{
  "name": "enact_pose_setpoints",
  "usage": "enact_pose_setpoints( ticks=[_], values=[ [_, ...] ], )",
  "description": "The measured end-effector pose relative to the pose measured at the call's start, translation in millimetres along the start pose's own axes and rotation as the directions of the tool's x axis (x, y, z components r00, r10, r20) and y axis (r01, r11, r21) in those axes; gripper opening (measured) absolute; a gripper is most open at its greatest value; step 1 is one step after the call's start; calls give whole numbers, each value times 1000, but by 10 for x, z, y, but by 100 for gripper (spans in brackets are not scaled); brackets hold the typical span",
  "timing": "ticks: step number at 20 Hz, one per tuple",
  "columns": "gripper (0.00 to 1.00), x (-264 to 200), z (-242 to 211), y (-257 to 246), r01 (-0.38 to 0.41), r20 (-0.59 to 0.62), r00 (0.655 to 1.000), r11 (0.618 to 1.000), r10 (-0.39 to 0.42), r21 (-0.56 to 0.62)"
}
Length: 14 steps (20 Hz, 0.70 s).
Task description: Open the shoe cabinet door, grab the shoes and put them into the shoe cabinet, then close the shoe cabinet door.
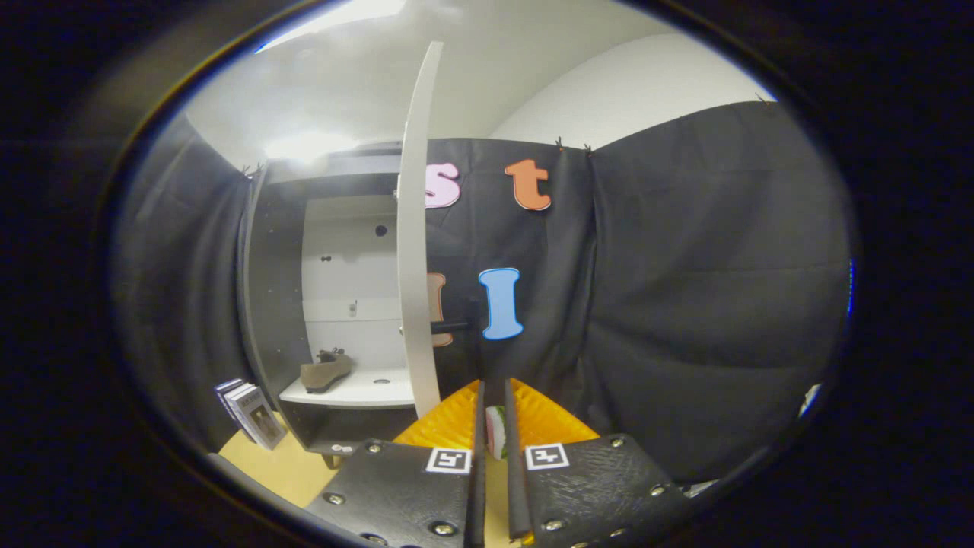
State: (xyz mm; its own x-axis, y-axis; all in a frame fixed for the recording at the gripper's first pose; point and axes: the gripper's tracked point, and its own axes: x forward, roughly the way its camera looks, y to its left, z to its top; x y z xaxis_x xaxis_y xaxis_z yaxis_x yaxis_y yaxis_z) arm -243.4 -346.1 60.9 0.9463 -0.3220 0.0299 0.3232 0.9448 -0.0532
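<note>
Right up close, the gripper has its two fingers drawn nearly together, only a thin slot between them, and nothing is clamped there. Through that slot peeks a small white, green and pink thing on the floor just ahead of the fingers; what it is, hard to say.

Ahead and slightly left of the fingers stands the shoe cabinet door, swung wide open and seen edge-on as a tall pale strip. A dark handle sticks out from that door toward the black cloth wall.

Left of the door, the shoe cabinet shows dark sides and a pale interior. One brown shoe sits on the cabinet's white lower shelf, toward the shelf's left end, well apart from the fingers.

Left of the cabinet's foot, a few flat boxes or books lean upright on the tan floor.
</note>
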Motion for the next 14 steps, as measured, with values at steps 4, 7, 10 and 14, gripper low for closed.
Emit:
enact_pose_setpoints(
  ticks=[4, 7, 10, 14],
  values=[
    [12, -225, 104, 94, -2, 23, 1000, 1000, 2, 0],
    [12, -390, 149, 224, -21, 38, 999, 1000, 21, -5],
    [12, -499, 134, 466, -65, 39, 997, 998, 65, -11],
    [12, -559, -24, 917, -156, 11, 988, 988, 156, -19]
  ],
)
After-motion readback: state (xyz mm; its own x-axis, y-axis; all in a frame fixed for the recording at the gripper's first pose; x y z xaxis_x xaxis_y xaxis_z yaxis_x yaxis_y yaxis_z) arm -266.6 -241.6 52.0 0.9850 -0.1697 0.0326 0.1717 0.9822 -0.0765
